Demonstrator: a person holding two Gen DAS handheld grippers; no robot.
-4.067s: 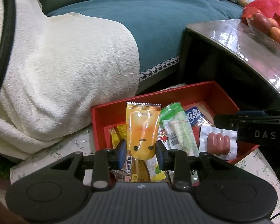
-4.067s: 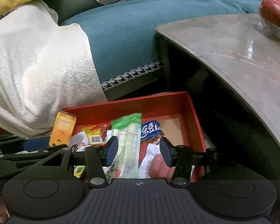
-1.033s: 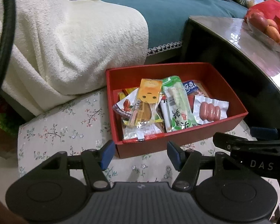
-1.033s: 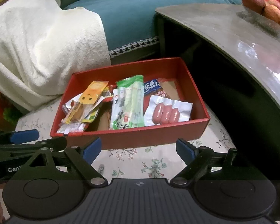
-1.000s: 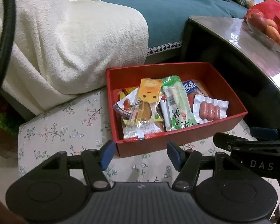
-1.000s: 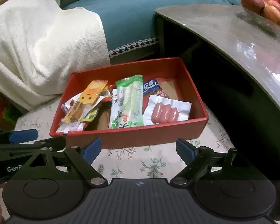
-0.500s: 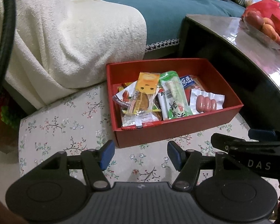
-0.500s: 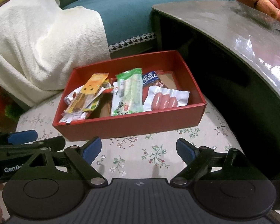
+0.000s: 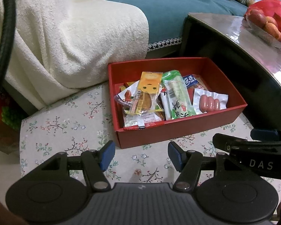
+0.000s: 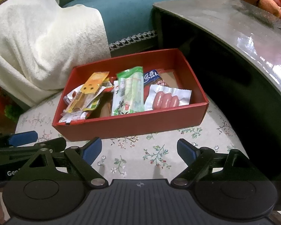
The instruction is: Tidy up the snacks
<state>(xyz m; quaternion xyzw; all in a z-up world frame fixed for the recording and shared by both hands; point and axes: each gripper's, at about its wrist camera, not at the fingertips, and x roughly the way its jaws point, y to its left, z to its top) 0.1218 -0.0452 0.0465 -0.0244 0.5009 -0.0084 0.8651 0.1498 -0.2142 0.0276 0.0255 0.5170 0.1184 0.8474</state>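
A red box [image 9: 178,133] sat on a floral-patterned surface [image 9: 65,125], with a white blanket [image 9: 65,37] draped just beyond its far left corner and a dark, glossy table [image 9: 243,37] rising to its right. Inside the box lay the snacks. At the left, an orange packet [image 9: 146,91] with a small face printed on it rested on top of several overlapping wrappers. In the middle a green packet [image 9: 178,97] lay lengthwise, touching the orange one. At the right a clear white pack of sausages [image 9: 209,101] leaned against the near wall, and a blue packet [image 9: 190,79] showed behind it toward the far side.

The left gripper [image 9: 141,154] hovered over the cloth just near of the box, its jaws spread wide and holding nothing. The right gripper [image 10: 139,151] likewise hung just near of the box, jaws wide apart and empty; it appeared at the right edge of the left wrist view. A bowl of fruit [image 10: 262,1] stood on the far end of the table, beside a red bag [image 9: 271,9].
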